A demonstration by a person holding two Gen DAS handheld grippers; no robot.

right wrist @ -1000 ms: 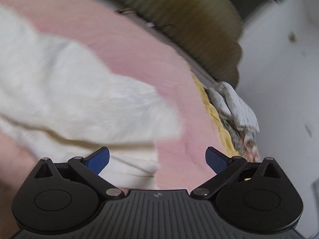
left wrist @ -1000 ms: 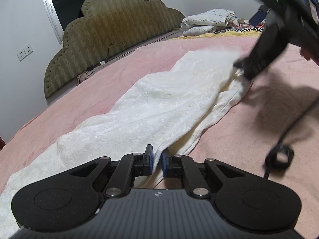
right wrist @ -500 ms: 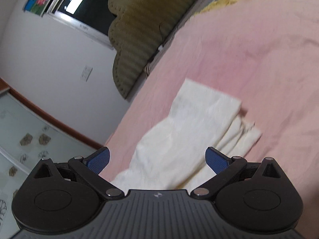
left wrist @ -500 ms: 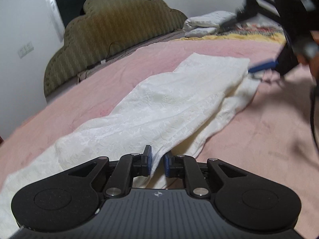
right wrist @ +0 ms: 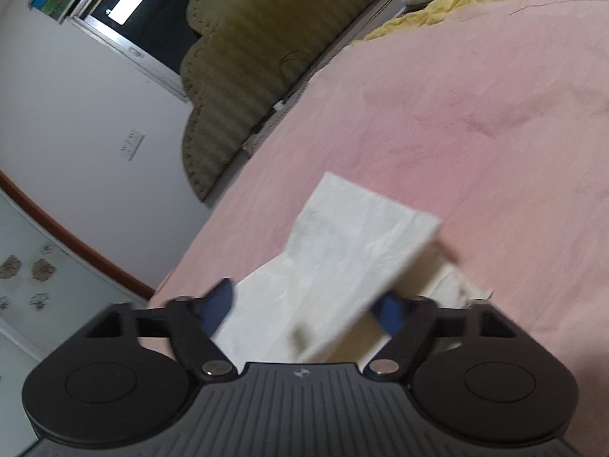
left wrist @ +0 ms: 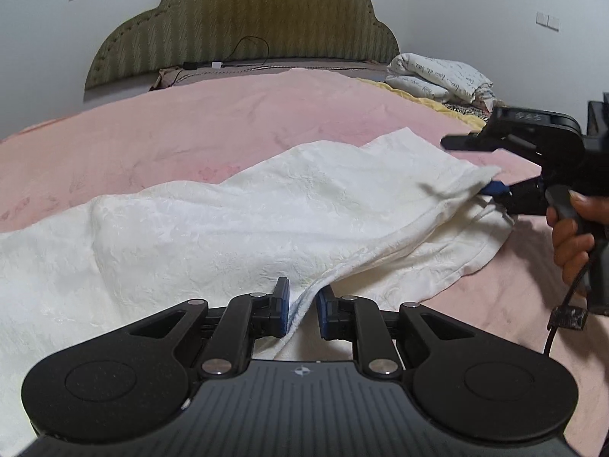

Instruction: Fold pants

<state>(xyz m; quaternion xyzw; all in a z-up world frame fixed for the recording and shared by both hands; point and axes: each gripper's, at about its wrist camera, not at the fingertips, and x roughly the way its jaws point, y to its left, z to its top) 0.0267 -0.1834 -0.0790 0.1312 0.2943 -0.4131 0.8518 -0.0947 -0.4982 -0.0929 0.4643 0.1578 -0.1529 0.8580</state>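
Cream white pants (left wrist: 266, 221) lie lengthwise across a pink bed (left wrist: 190, 125). My left gripper (left wrist: 302, 314) is shut on a fold at the near edge of the pants. My right gripper (right wrist: 304, 310) is open, its blue pads either side of the pants' end (right wrist: 342, 251), which is lifted between the fingers. In the left wrist view the right gripper (left wrist: 491, 181) shows at the right, at the far corner of the pants, held by a hand (left wrist: 574, 236).
An olive padded headboard (left wrist: 243, 30) stands at the far end of the bed. Folded white bedding (left wrist: 437, 76) and a yellow blanket (right wrist: 475, 3) lie at the far right. A black cable hangs from the right gripper.
My right gripper has moved in onto the far end of the pants and its fingers have narrowed around the cloth. My left gripper stays shut on the near fold; its view has swung right.
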